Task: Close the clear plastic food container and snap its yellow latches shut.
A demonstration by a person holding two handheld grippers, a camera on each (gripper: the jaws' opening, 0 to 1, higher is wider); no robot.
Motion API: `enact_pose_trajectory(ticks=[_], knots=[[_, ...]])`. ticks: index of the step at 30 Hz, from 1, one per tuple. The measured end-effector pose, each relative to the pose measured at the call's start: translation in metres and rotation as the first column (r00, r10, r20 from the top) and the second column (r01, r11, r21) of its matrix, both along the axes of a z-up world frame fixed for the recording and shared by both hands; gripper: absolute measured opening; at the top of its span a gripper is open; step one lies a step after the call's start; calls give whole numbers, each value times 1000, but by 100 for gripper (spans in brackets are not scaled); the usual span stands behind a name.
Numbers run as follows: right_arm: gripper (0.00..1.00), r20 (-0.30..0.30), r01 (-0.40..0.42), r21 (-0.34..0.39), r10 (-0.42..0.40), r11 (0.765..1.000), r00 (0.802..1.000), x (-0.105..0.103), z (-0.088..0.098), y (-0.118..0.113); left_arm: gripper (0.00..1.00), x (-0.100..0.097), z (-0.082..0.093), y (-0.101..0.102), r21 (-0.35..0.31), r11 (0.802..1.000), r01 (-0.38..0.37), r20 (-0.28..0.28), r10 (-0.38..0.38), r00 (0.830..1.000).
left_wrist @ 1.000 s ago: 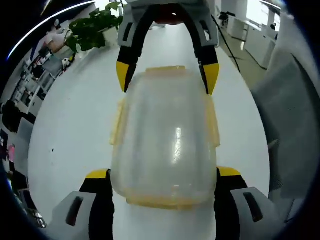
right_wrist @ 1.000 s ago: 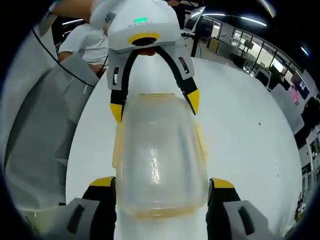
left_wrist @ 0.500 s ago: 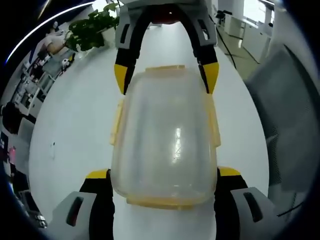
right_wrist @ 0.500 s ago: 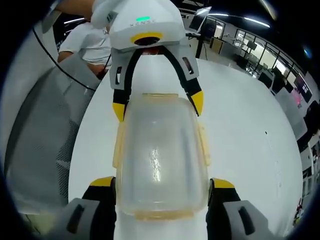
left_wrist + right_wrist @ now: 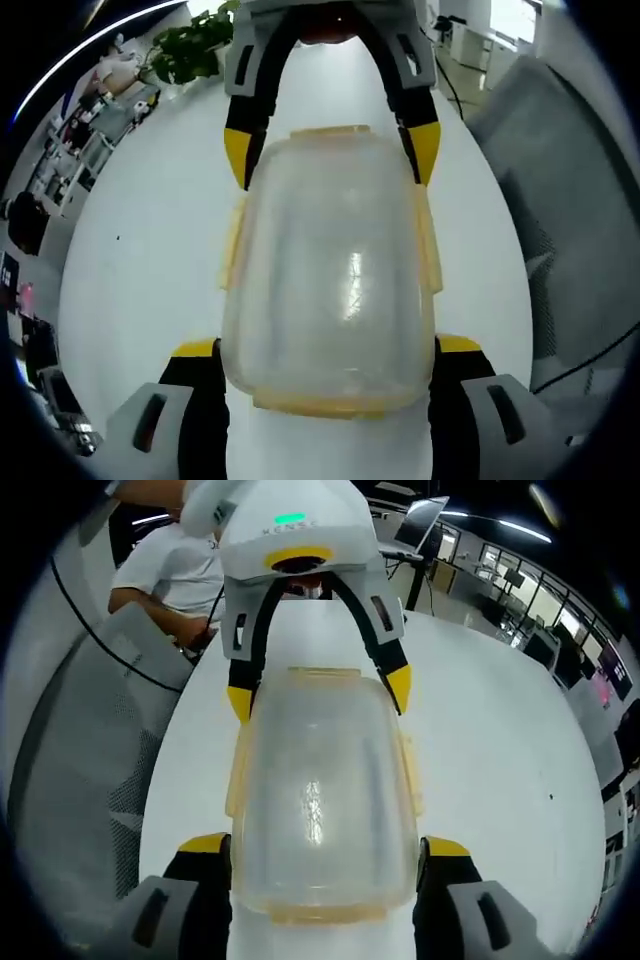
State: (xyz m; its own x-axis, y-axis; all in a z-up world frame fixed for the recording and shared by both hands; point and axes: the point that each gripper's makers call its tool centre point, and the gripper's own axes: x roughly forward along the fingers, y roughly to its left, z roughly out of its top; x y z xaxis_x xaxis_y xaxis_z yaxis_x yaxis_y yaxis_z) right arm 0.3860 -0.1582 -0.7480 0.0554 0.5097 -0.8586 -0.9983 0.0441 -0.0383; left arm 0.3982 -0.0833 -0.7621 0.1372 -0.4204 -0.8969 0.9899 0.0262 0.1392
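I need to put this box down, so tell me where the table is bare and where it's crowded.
Bare white table lies along both long sides of the clear container: in the left gripper view, the wide stretch toward the potted plant and a narrower strip toward the grey chair. The ends are crowded: the left gripper and right gripper each straddle one.

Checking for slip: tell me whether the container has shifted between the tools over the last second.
No. The clear food container sits the same between the left tool's yellow tips and the right tool's; just the background table has swung, so the camera moved.
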Motion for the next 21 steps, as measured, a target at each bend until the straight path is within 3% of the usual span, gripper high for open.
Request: enact_pose_trajectory(ticks=[4,8,21], knots=[[74,4,-8,-6,8,1000,1000,0,-1,10,81,-2,0,12,-3,1000,-8,1,8,1000],[75,-3,-18,-11,18,1000,1000,1,-2,10,81,-1,0,11,-9,1000,-7,-1,7,1000],[76,-15,-31,-20,31,999,999,37,-3,11,81,34,-2,10,-15,1000,-11,-8,11,1000]])
